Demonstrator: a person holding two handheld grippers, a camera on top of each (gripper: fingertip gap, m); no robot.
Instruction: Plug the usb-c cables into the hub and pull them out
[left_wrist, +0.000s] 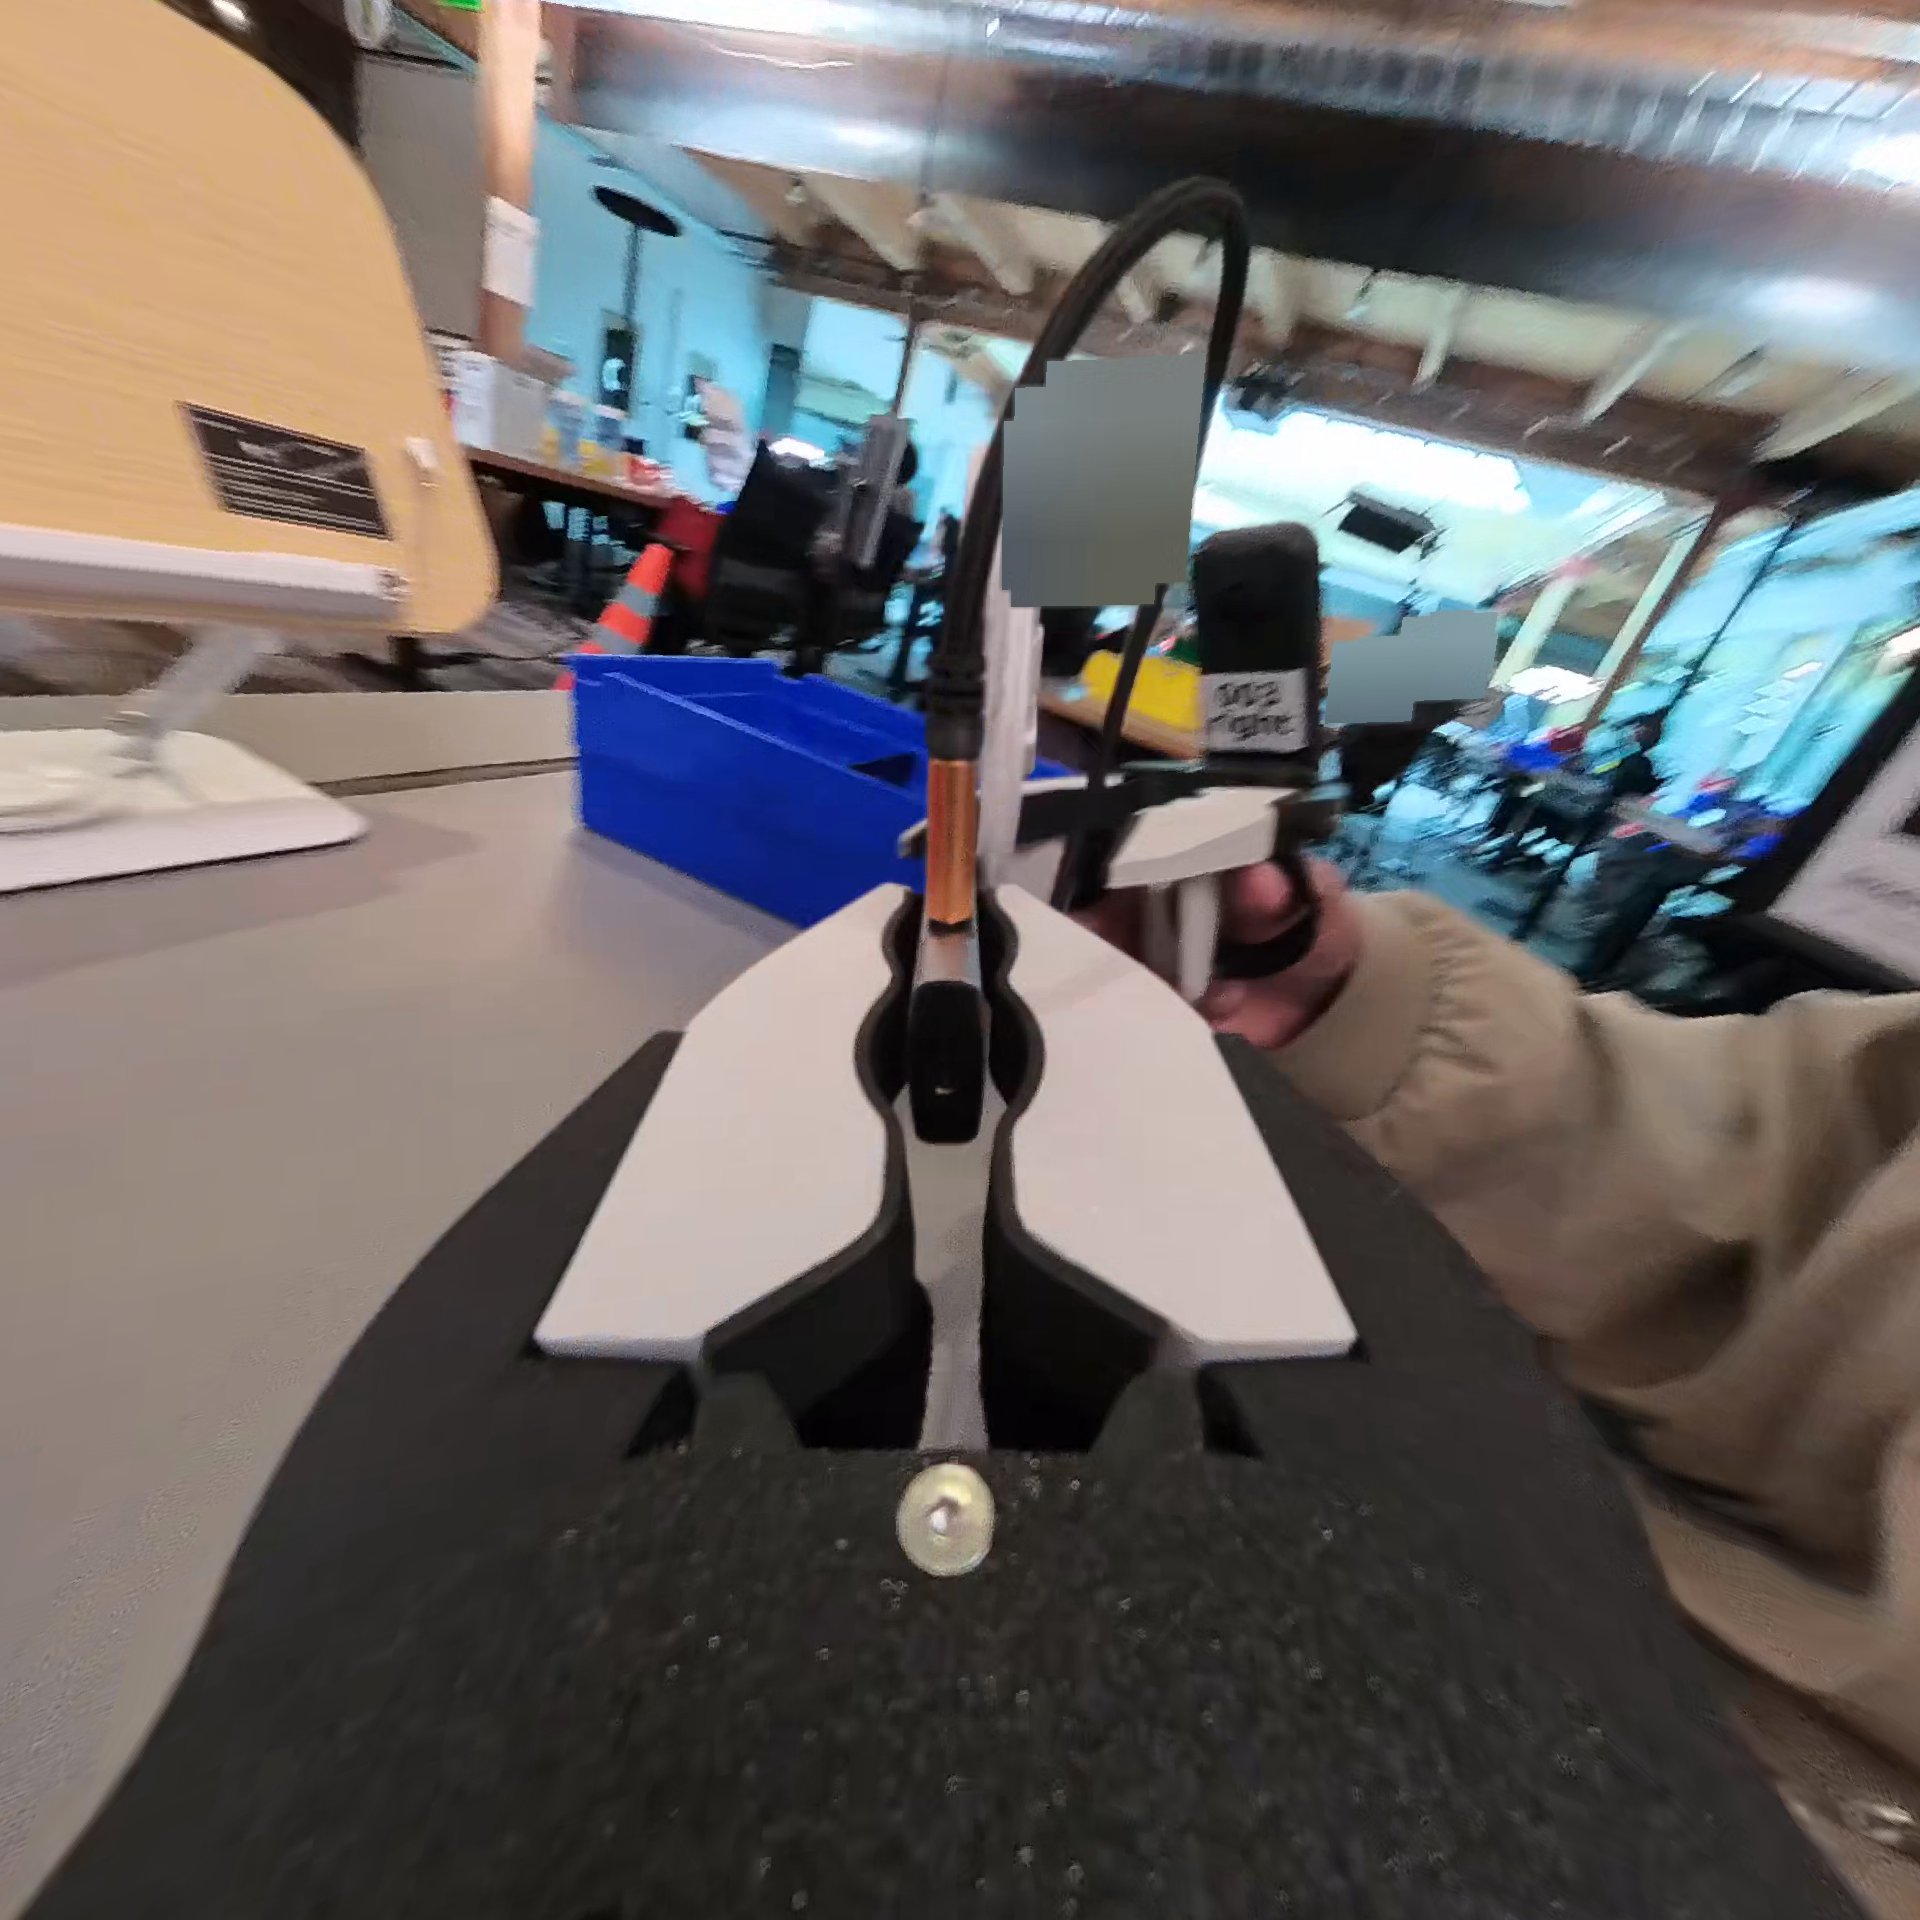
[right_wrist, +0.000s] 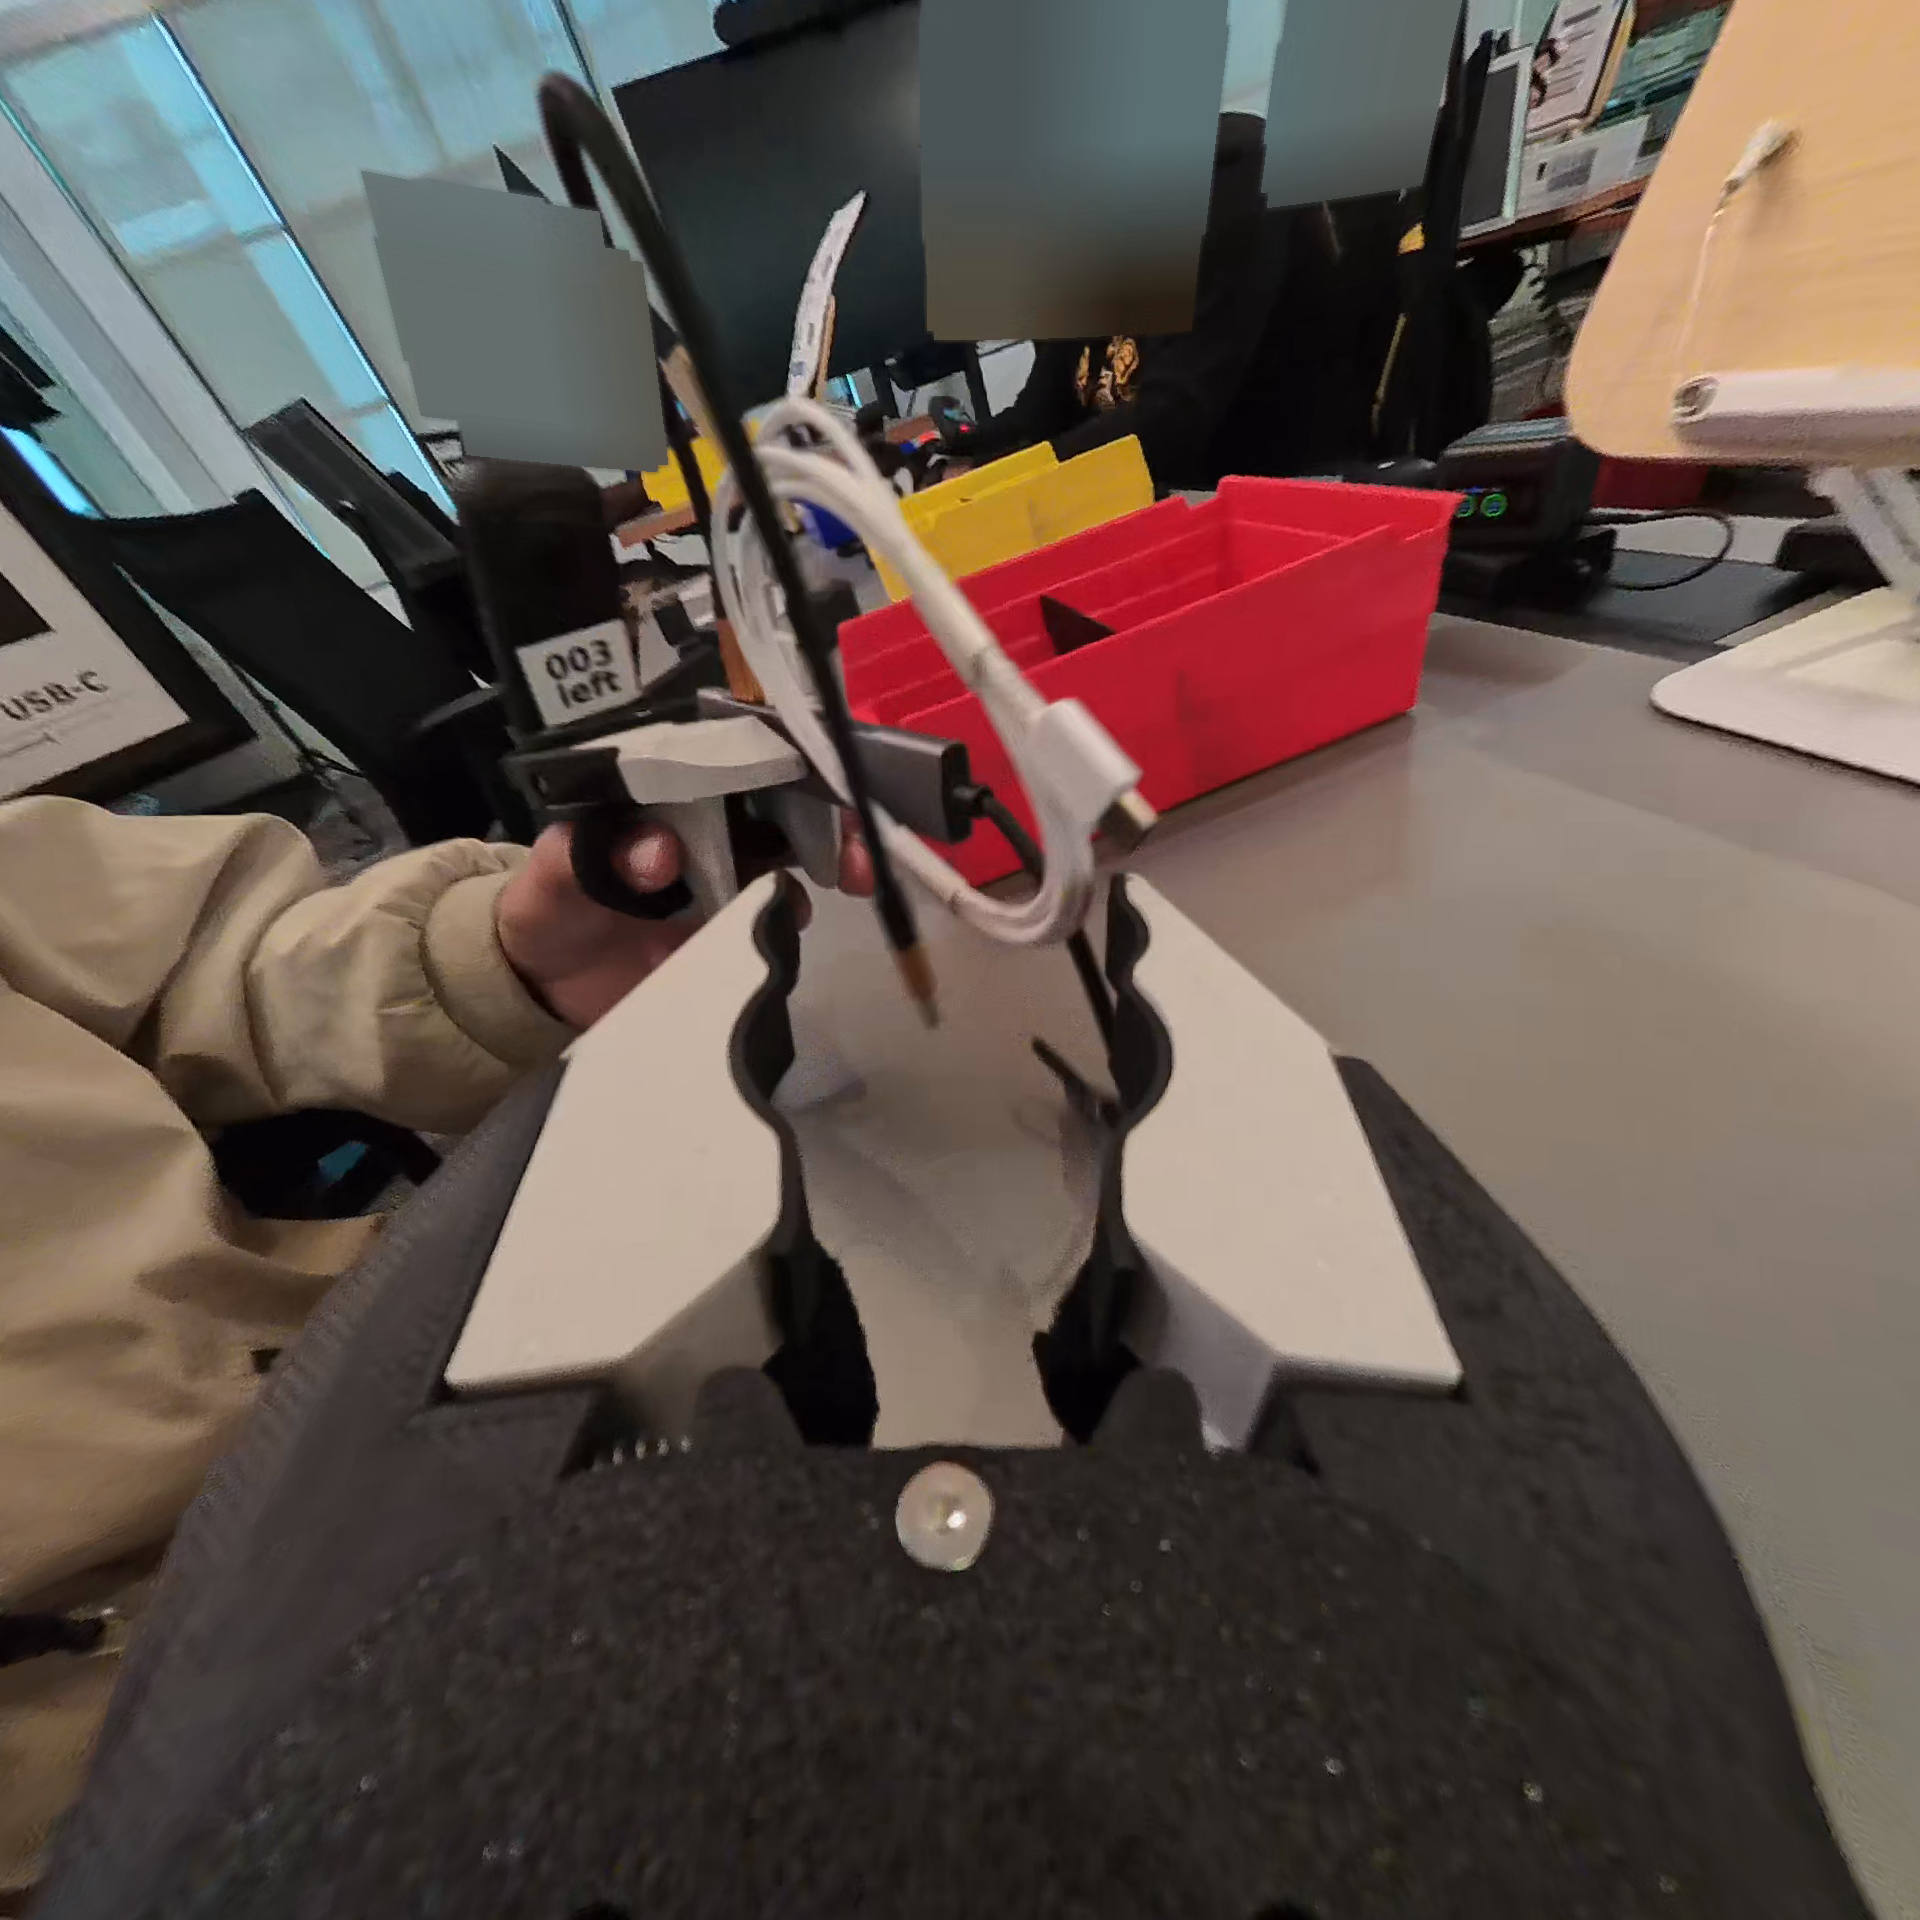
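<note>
My left gripper (left_wrist: 951, 914) is shut on a thin grey hub (left_wrist: 948, 1226), seen edge-on between the fingers. A copper-coloured plug (left_wrist: 951, 852) of a black cable (left_wrist: 1143, 239) stands at the hub's far end, and the cable arcs upward. In the right wrist view the hub (right_wrist: 904, 774) sticks out of the left gripper's fingers (right_wrist: 717, 764). A coiled white cable (right_wrist: 997, 665) hangs over it. The black cable's (right_wrist: 665, 281) other copper plug (right_wrist: 914, 971) dangles loose between my right gripper's tips. My right gripper (right_wrist: 951, 904) is open and empty, and one of its fingers (left_wrist: 1184, 836) shows in the left wrist view.
A blue bin (left_wrist: 727, 769) stands on the grey table (left_wrist: 260, 1039). A red bin (right_wrist: 1195, 623) and a yellow bin (right_wrist: 1039, 499) stand behind the hub. A white stand with a wooden board (right_wrist: 1818, 686) is at the table's side. A person's beige sleeves (left_wrist: 1610, 1195) hold both grippers. Tip to tip, the grippers are about 7 centimetres apart.
</note>
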